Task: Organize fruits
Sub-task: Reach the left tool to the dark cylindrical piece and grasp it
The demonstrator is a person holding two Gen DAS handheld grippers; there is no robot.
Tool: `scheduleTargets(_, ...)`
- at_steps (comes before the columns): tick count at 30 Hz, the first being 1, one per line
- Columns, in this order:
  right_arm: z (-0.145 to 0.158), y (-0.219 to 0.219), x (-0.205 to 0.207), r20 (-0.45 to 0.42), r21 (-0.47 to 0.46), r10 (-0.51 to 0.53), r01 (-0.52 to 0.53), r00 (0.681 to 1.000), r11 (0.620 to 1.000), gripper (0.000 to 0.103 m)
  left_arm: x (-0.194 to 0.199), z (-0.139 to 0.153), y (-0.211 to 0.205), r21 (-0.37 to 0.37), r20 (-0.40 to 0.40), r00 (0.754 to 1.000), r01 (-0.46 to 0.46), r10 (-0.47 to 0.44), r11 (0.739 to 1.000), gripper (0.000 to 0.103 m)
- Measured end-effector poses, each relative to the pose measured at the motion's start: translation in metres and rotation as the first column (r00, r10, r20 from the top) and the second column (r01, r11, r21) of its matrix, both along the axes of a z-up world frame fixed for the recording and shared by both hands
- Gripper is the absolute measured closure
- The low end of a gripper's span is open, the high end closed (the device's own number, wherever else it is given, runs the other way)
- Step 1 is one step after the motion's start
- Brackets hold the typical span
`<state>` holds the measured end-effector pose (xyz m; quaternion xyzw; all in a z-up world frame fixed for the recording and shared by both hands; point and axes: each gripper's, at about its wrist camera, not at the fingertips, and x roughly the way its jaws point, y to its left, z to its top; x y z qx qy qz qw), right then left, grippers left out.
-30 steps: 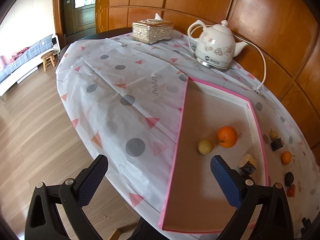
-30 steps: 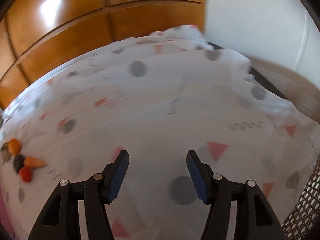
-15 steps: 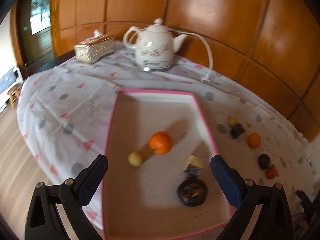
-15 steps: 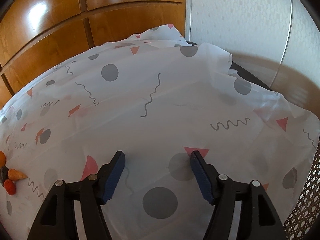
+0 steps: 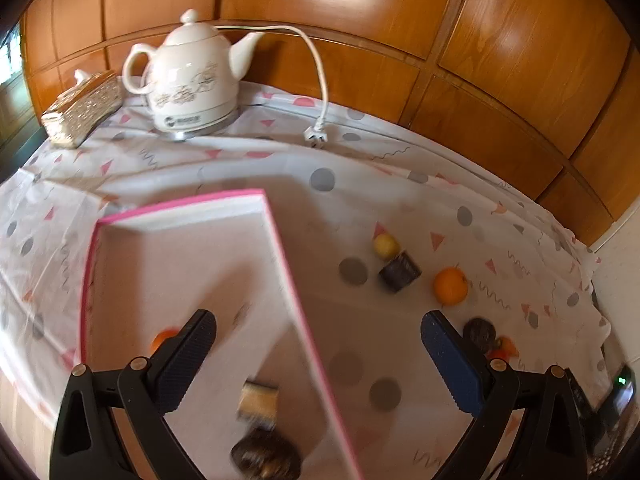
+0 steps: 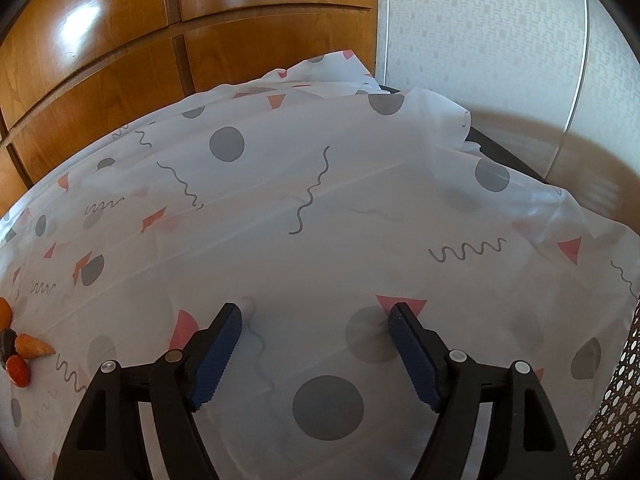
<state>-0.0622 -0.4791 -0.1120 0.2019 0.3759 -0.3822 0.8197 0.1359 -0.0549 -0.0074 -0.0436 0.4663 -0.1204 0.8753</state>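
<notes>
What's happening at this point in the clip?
A person with two handheld grippers is sorting fruit into a pink-edged tray. Both are empty: the left gripper is open above the tray's edge, and the right gripper is opening over bare tablecloth. An orange and other pieces lie outside the tray.

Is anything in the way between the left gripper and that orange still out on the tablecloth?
Nothing visible blocks it. The left gripper hangs open and empty, with bare cloth between it and the orange; the dark cube sits off to its left.
</notes>
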Motion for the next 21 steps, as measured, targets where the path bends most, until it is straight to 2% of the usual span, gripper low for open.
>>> scheduleTargets(4, -0.001, 0.001, 0.002, -0.001, -0.001, 0.007, -0.007, 1.000, 1.000, 0.022, 0.021, -0.003, -0.021, 0.015, -0.013, 0.999, 0.030, -0.029, 0.999, 0.011)
scheduleTargets(7, -0.001, 0.001, 0.002, -0.001, -0.001, 0.009, -0.009, 1.000, 1.000, 0.021, 0.035, -0.013, -0.036, 0.013, -0.060, 0.996, 0.065, -0.064, 0.998, 0.022)
scheduleTargets(12, -0.001, 0.001, 0.002, -0.001, -0.001, 0.011, -0.011, 1.000, 1.000, 0.020, 0.046, -0.030, -0.066, 0.019, -0.102, 0.986, 0.131, -0.128, 0.991, 0.027)
scheduleTargets(19, -0.001, 0.001, 0.003, -0.001, -0.001, 0.012, -0.012, 1.000, 1.000, 0.019, 0.062, -0.055, -0.088, 0.013, -0.147, 0.981, 0.130, -0.127, 0.991, 0.047)
scheduleTargets(21, -0.001, 0.001, 0.004, -0.001, -0.001, 0.013, -0.013, 1.000, 1.000, 0.019, 0.063, -0.061, -0.092, 0.006, -0.152, 0.978, 0.145, -0.142, 0.989, 0.049)
